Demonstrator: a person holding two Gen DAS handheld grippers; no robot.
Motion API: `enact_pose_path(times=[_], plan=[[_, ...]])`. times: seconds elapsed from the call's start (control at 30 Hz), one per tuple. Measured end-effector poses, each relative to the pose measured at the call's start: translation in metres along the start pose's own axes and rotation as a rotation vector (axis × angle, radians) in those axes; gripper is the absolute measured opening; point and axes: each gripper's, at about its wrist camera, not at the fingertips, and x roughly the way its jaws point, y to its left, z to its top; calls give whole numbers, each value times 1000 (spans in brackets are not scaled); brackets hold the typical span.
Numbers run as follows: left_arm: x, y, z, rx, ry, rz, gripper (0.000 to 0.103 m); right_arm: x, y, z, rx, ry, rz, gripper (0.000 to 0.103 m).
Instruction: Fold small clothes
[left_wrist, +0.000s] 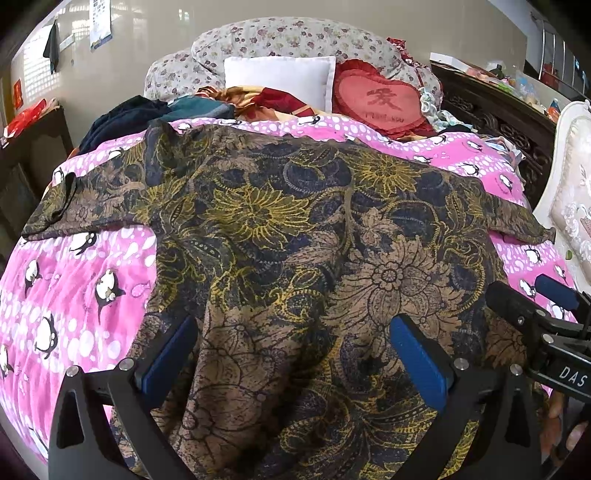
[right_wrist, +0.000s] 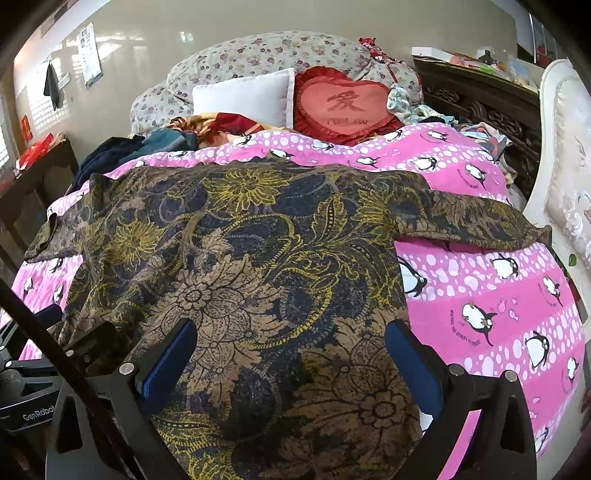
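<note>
A dark shirt with gold and brown flower print (left_wrist: 288, 236) lies spread flat on a pink penguin quilt (left_wrist: 74, 280), sleeves out to both sides. It also fills the right wrist view (right_wrist: 236, 258). My left gripper (left_wrist: 293, 347) is open above the shirt's near hem, its blue pads wide apart and empty. My right gripper (right_wrist: 290, 354) is open over the hem's right part, also empty. The right gripper's body shows at the right edge of the left wrist view (left_wrist: 546, 317). The left gripper's body shows at the left edge of the right wrist view (right_wrist: 33, 354).
At the bed's head lie a white pillow (left_wrist: 277, 83), a red heart cushion (left_wrist: 380, 98), a floral bolster (left_wrist: 280, 40) and a pile of clothes (left_wrist: 155, 114). A dark carved cabinet (left_wrist: 498, 118) and a white chair (left_wrist: 569, 192) stand to the right.
</note>
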Motion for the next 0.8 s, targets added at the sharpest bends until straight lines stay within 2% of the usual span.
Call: enact_pose_path(times=[0.27,0.5,0.6,0.8], plan=[[2,13,2,-46,-10,-14,103,10,16,8,-38,17,25,103],[-1,37,9,-68,-3,9,103,23,33,20,-79,25,21,103],[-3,60,16,-93,-2,13,103,31,43,28,-103,36,34,103],[-4,136,32,-143,-12,105,103,48,71,45,-174,42,81,103]])
